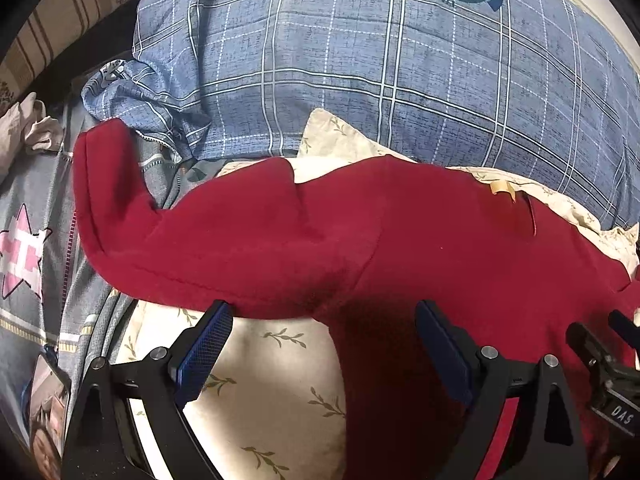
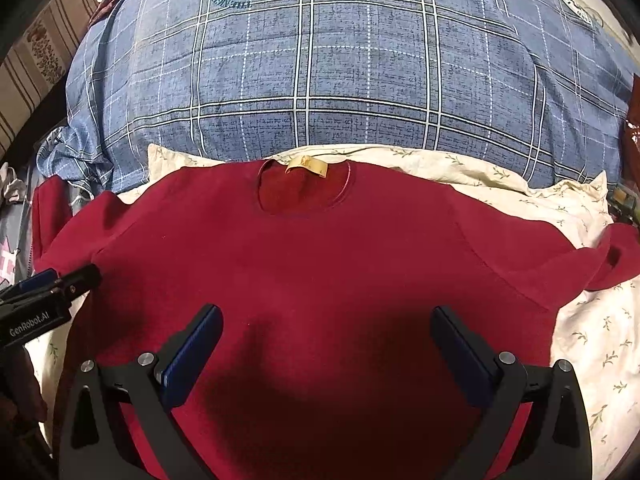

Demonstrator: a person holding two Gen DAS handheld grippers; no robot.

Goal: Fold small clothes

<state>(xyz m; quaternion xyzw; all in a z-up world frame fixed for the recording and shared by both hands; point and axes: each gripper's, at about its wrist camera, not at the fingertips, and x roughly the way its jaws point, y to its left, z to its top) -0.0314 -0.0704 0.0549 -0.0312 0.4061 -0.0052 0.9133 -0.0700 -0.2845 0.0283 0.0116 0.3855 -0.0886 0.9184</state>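
A dark red sweater (image 2: 320, 256) lies flat, front up, on a cream leaf-print cloth (image 2: 592, 344), its collar and tan label (image 2: 306, 167) pointing away from me. Its left sleeve (image 1: 108, 184) stretches out and bends up at the far left. My left gripper (image 1: 324, 312) hovers open over the sweater's left side edge below that sleeve, holding nothing. My right gripper (image 2: 326, 318) stands open above the middle of the chest, also holding nothing. The left gripper (image 2: 52, 284) shows at the left edge of the right wrist view.
A bulky blue plaid quilt (image 2: 340, 68) with a round crest fills the back. Grey bedding with a pink star (image 1: 22, 252) lies to the left. The right sleeve (image 2: 608, 256) hangs toward the cream cloth's right edge. A striped wall (image 2: 36, 56) stands behind on the left.
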